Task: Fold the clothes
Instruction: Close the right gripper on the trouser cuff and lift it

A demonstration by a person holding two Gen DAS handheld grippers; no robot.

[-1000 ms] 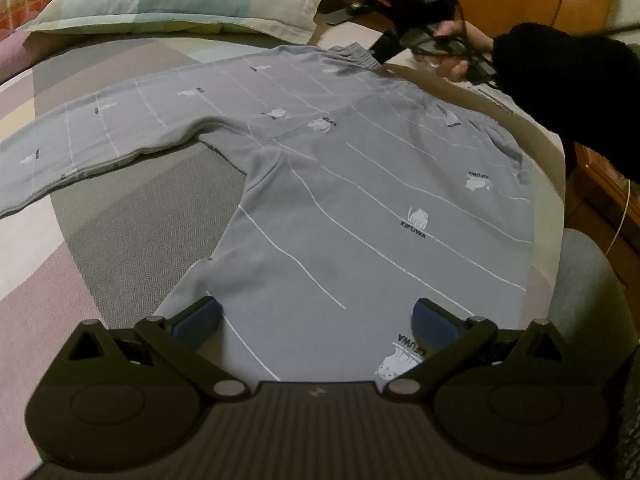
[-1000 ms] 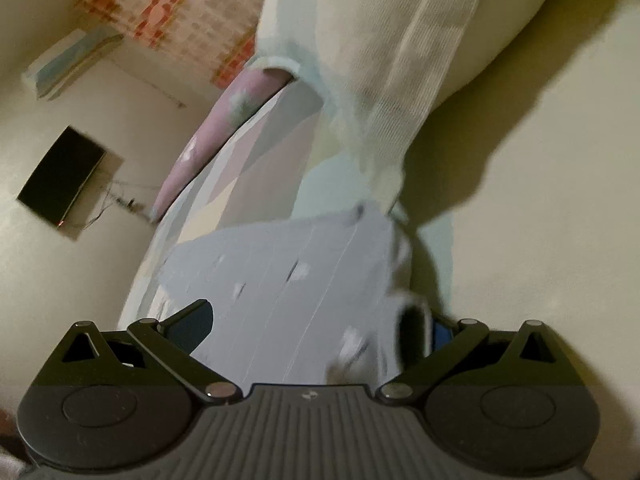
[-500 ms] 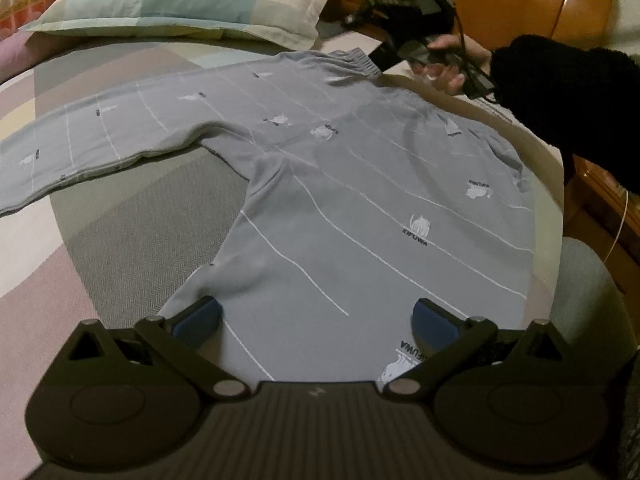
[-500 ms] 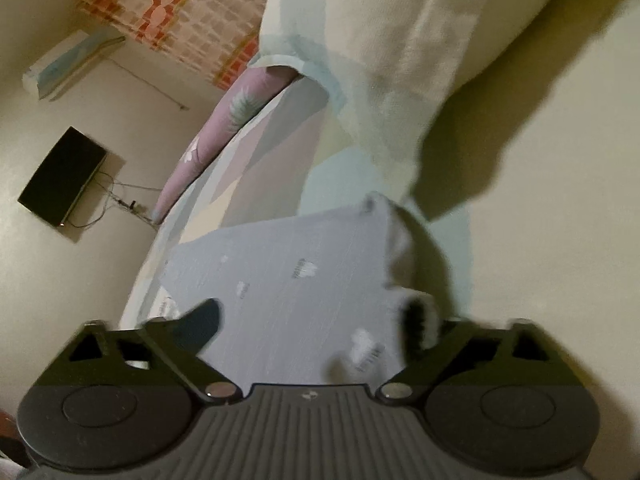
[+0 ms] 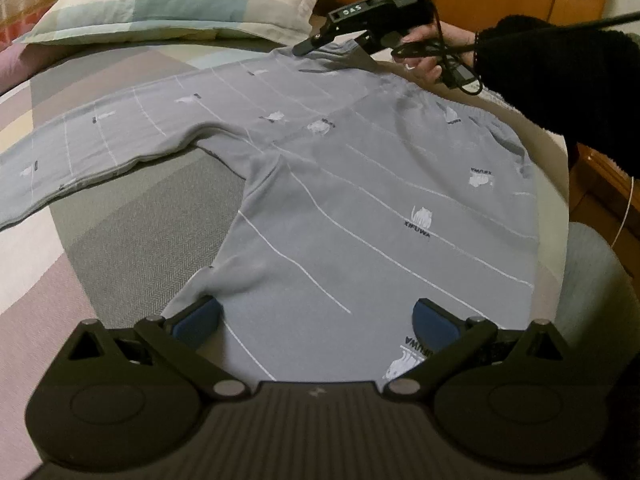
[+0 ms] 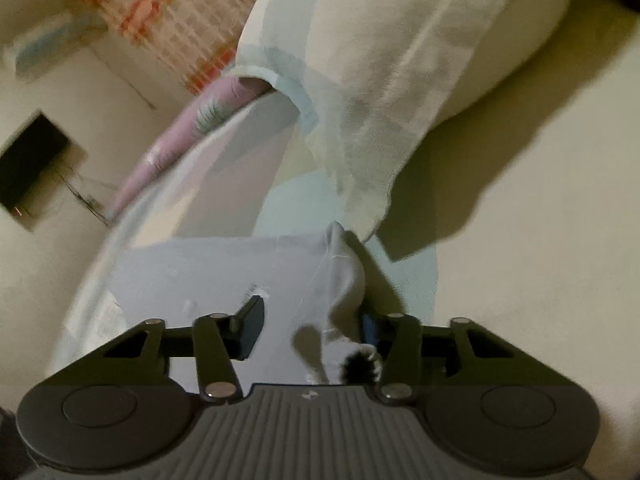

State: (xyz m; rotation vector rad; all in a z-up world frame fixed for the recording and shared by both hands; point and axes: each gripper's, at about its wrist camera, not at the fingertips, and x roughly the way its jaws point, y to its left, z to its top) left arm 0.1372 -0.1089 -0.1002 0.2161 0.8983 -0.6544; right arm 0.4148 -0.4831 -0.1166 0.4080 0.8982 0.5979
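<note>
Since the grey pants (image 5: 360, 200) are lying flat across the bed (image 5: 132, 240), waistband up near the pillow (image 5: 180, 0) at the head end and one leg running off toward the far side, this looks like the grab before the first fold. The right gripper (image 6: 312, 324) is closing on the waistband corner, cloth bunched between its pads but not pinched tight yet as far as I can see. The left gripper (image 5: 316, 320) sits wide open over the near leg, holding nothing. I'd get the right one to bite both layers at the elastic before lifting, otherwise one layer will probably slip out, and grab the leg hem before lifting anything.
</note>
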